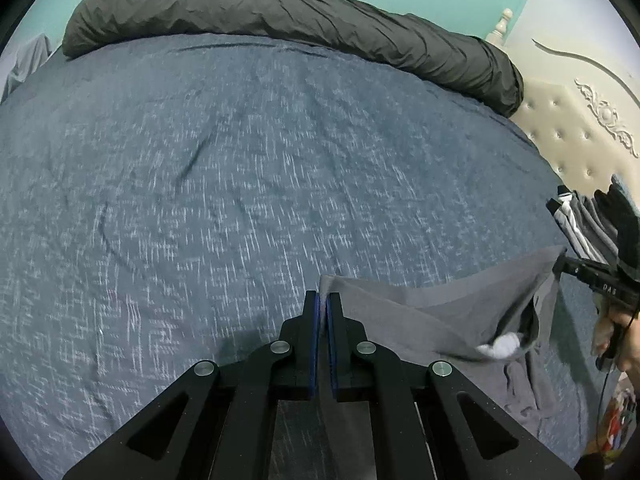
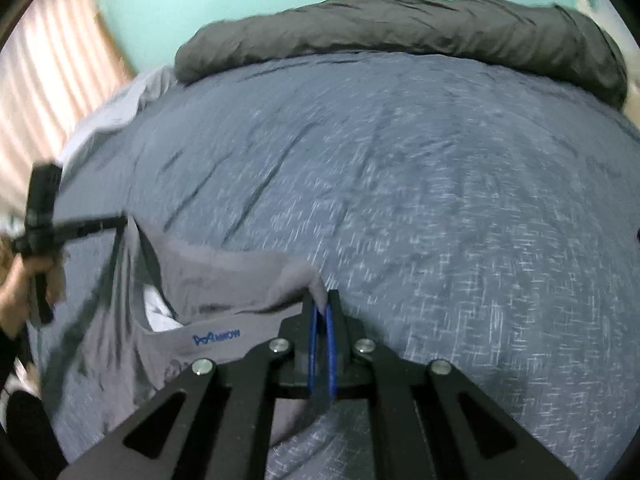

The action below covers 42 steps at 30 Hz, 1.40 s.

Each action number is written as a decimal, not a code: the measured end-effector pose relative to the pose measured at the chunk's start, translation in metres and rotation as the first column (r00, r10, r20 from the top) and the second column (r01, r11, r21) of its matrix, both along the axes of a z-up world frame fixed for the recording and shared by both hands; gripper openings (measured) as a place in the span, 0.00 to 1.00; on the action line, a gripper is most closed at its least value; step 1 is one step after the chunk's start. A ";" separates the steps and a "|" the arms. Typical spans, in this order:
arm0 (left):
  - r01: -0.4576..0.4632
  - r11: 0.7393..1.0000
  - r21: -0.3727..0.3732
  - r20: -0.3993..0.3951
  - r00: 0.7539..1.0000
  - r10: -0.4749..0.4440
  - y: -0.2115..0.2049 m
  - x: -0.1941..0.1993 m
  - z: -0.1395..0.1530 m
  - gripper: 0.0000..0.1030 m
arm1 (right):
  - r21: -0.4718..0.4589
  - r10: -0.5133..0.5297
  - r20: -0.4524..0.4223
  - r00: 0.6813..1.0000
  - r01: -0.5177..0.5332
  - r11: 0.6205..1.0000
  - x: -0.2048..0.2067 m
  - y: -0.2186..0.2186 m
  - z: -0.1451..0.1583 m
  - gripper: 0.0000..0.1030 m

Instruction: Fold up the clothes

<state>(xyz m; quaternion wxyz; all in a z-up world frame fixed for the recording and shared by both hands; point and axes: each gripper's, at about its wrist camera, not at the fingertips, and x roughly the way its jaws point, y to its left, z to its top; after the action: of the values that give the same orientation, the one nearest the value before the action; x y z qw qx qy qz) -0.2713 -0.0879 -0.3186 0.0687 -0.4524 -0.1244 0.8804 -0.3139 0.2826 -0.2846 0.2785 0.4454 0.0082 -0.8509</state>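
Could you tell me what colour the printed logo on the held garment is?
Blue, on the grey fabric garment; the logo shows best in the right wrist view.

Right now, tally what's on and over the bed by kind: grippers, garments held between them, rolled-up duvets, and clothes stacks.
Grippers: 2, the left gripper and the right gripper, each clamped on the garment.
Grey garment held between them: 1.
Dark rolled duvet at the far edge of the bed: 1.
Stack of clothes near the headboard: 1.
Total: 5.

Black linkage, blue-padded jaws, seemingly rubber.
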 end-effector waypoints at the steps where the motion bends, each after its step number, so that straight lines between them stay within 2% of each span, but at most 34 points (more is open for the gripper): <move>1: -0.004 1.000 0.013 0.002 1.000 0.004 -0.002 -0.003 0.001 0.04 | -0.007 -0.015 0.007 1.000 0.015 1.000 -0.005 0.002 0.001 0.03; 8: -0.030 0.997 0.073 0.015 0.999 0.029 -0.018 -0.029 0.003 0.04 | -0.061 -0.093 0.041 0.995 0.095 0.994 -0.037 0.018 0.003 0.03; 12: -0.041 0.994 0.103 0.037 0.999 0.038 -0.026 -0.045 -0.005 0.04 | -0.136 -0.165 0.116 0.980 0.180 0.974 -0.060 0.030 -0.005 0.03; 15: -0.043 0.995 0.088 0.062 0.997 0.038 -0.025 -0.054 -0.017 0.04 | -0.152 -0.181 0.189 0.965 0.211 0.966 -0.075 0.029 -0.020 0.03; 19: -0.041 0.997 0.067 0.091 0.995 0.035 -0.021 -0.060 -0.036 0.05 | -0.108 -0.193 0.214 0.958 0.220 0.970 -0.088 0.022 -0.039 0.06; 20: -0.047 0.997 0.061 0.088 0.995 0.042 -0.021 -0.060 -0.037 0.06 | -0.097 -0.191 0.207 0.960 0.215 0.972 -0.088 0.020 -0.040 0.10; 22: -0.065 0.997 0.041 0.070 0.996 0.062 -0.021 -0.057 -0.038 0.14 | -0.068 -0.167 0.168 0.972 0.180 0.981 -0.082 0.016 -0.038 0.32; 23: -0.073 0.997 0.030 0.060 0.996 0.072 -0.022 -0.055 -0.037 0.23 | -0.053 -0.154 0.148 0.977 0.164 0.985 -0.080 0.014 -0.036 0.45; 25: -0.085 0.996 0.004 0.040 0.996 0.084 -0.022 -0.049 -0.033 0.29 | -0.022 -0.127 0.110 0.986 0.131 0.991 -0.075 0.009 -0.034 0.46; 29: -0.070 0.996 -0.051 -0.005 0.998 0.070 -0.013 -0.036 -0.020 0.29 | 0.044 -0.069 0.037 0.997 0.067 0.997 -0.064 0.001 -0.029 0.46; 34: 0.025 0.986 -0.164 0.008 1.000 -0.024 0.017 -0.036 -0.020 0.29 | 0.131 0.012 -0.050 0.999 -0.005 0.991 -0.051 -0.010 -0.023 0.46; 39: 0.054 0.982 -0.179 0.025 0.998 -0.050 0.028 -0.041 -0.029 0.29 | 0.181 0.031 -0.045 0.999 -0.022 0.983 -0.050 -0.013 -0.032 0.45; 40: 0.057 0.982 -0.179 0.028 0.998 -0.052 0.028 -0.043 -0.031 0.26 | 0.190 0.033 -0.042 0.999 -0.024 0.981 -0.050 -0.014 -0.034 0.44; 42: 0.062 0.981 -0.185 0.037 0.998 -0.056 0.023 -0.051 -0.035 0.06 | 0.207 0.037 -0.035 0.999 -0.029 0.978 -0.051 -0.016 -0.037 0.28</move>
<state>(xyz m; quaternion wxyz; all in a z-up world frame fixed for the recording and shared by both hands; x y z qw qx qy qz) -0.3223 -0.0651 -0.3534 0.0504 -0.4740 -0.0293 0.8786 -0.3649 0.2671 -0.3221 0.2445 0.4551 0.1092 -0.8492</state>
